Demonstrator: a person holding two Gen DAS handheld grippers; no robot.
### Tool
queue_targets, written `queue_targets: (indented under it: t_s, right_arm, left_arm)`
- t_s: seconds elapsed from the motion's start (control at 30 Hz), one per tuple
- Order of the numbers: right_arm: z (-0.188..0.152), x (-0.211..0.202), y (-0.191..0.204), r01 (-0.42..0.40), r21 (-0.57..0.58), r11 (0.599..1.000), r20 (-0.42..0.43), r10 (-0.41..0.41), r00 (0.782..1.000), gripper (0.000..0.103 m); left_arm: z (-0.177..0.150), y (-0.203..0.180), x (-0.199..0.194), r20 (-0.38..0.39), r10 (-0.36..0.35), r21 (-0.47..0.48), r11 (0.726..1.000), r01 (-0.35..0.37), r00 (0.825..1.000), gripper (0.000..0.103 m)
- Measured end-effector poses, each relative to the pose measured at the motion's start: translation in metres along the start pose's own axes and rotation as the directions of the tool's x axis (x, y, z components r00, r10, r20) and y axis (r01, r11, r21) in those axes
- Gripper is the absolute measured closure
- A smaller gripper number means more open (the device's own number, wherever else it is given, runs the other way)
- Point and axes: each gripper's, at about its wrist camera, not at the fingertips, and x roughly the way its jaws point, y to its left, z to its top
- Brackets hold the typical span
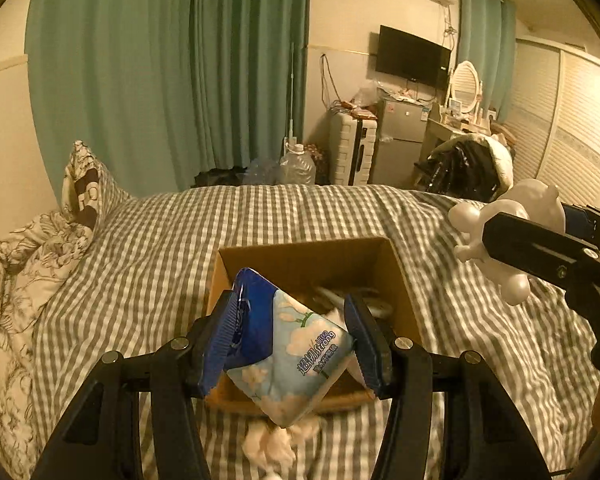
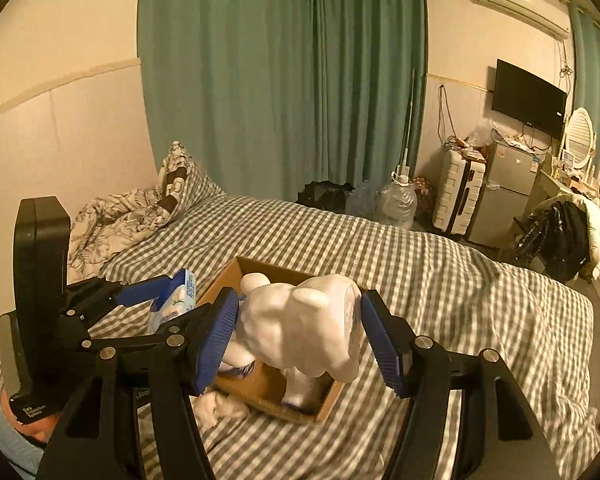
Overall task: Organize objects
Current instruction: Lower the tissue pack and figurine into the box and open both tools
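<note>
A brown cardboard box (image 1: 300, 256) sits open on the checked bed; it also shows in the right wrist view (image 2: 260, 270). My left gripper (image 1: 296, 338) is shut on a blue and white tissue pack (image 1: 296, 356) and holds it above the box's near side; the pack also shows in the right wrist view (image 2: 180, 292). My right gripper (image 2: 300, 336) is shut on a white animal figurine (image 2: 300, 328) and holds it over the box. In the left wrist view the figurine (image 1: 512, 216) is at the right, beside the box. Dark items lie inside the box (image 1: 360, 296).
White fluffy material (image 1: 272, 444) lies on the bed in front of the box, also in the right wrist view (image 2: 220, 404). A crumpled floral duvet and pillow (image 1: 60, 216) lie at the bed's left. The grey checked sheet (image 1: 180, 240) surrounds the box.
</note>
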Motion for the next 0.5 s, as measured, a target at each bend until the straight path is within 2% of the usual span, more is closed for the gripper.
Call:
queue_targets:
  t_s: [0.23, 0.5]
  right_arm:
    - [0.016, 0.063, -0.004, -0.001, -0.013, 1.000, -0.038, 0.001, 0.999, 0.040]
    - [0.003, 0.119, -0.014, -0.005, 0.004, 1.000, -0.102, 0.005, 0.995, 0.040]
  left_arm:
    - [0.011, 0.002, 0.052, -0.019, 0.011, 0.024, 1.000, -0.010, 1.000, 0.047]
    - [-0.002, 0.017, 0.105, -0.082, 0.011, 0.020, 1.000, -0.009, 0.997, 0.047]
